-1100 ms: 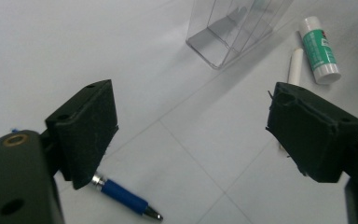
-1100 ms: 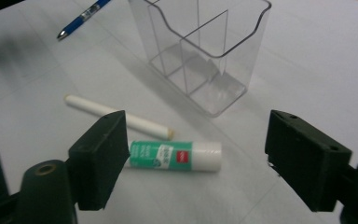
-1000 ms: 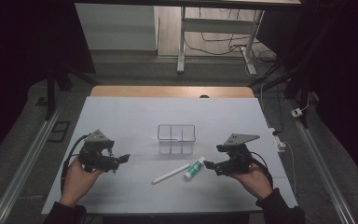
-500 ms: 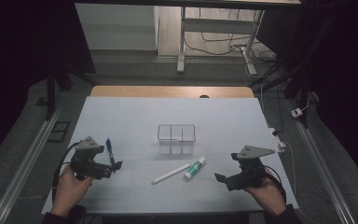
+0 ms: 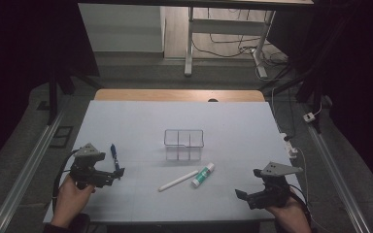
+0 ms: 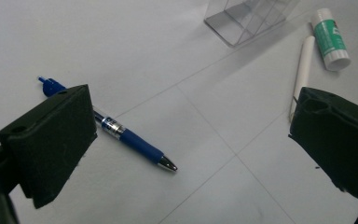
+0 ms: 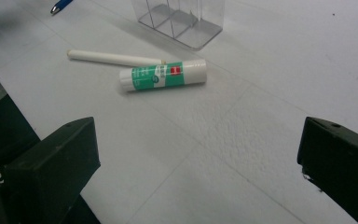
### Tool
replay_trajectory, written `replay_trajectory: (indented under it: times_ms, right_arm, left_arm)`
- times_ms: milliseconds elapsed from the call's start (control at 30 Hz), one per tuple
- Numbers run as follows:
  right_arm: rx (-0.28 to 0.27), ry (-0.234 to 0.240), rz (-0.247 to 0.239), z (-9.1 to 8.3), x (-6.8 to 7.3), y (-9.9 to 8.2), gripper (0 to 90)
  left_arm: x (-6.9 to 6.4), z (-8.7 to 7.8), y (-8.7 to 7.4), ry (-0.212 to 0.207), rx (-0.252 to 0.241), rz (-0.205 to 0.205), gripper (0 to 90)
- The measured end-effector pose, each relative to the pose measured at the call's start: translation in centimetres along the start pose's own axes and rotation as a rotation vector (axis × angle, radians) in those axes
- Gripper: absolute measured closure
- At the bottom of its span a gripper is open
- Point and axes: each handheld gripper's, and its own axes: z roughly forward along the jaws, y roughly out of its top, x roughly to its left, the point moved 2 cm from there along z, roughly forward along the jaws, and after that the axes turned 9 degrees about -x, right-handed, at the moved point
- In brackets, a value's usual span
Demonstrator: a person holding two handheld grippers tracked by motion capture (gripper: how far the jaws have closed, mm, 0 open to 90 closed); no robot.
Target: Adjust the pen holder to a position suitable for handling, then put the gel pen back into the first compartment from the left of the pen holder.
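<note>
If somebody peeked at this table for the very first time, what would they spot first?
Probably the clear plastic organizer standing in the middle of the white table, with a green-and-white glue stick and a white stick lying just in front of it. Then the blue pen lying flat by the open left gripper, and the open right gripper empty at the near right edge.

blue pen (image 6: pixel 121 135) partly behind jaw

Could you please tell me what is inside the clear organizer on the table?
The organizer looks empty: its clear walls show only the table through its compartments. The glue stick and white stick lie outside it.
</note>
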Motion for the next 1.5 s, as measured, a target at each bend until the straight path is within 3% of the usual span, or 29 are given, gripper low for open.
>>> replay_trajectory:
  times_ms: [400,700,867,967,1167,1267,1300,1333,1367,1500]
  right_arm:
    - [-0.008,-0.012,0.027,-1.0,0.2,-0.6,0.0]
    - [0.010,-0.016,0.025,-0.8,0.2,-0.6,0.0]
    - [0.016,-0.015,0.029,-0.8,0.2,-0.6,0.0]
    - [0.020,-0.012,0.025,-0.7,0.2,-0.6,0.0]
    - [0.029,-0.004,0.026,-0.6,0.1,-0.6,0.0]
    - [0.032,-0.002,0.026,-0.6,0.1,-0.7,0.0]
    - [0.030,-0.002,0.026,-0.6,0.1,-0.7,0.0]
    - [0.029,-0.001,0.026,-0.6,0.1,-0.7,0.0]
    - [0.029,-0.001,0.026,-0.6,0.1,-0.7,0.0]
    - [0.032,0.001,0.026,-0.6,0.1,-0.7,0.0]
  left_arm:
    - [1.5,2.1,0.6,0.050,0.049,-0.017,2.3]
    - [2.7,4.2,1.0,0.091,0.116,0.021,0.6]
    - [3.5,5.3,1.3,0.084,0.138,0.021,0.0]
    - [4.1,5.9,1.6,0.073,0.136,-0.001,0.0]
    - [5.4,7.0,2.0,0.083,0.162,0.000,1.2]
    - [5.9,7.5,2.2,0.101,0.189,0.023,10.9]
    - [6.1,7.7,2.3,0.111,0.201,0.030,16.8]
    - [6.2,7.8,2.3,0.119,0.207,0.035,29.2]
    - [6.3,7.9,2.4,0.124,0.209,0.039,29.2]
    - [6.8,8.1,2.5,0.146,0.225,0.052,54.1]
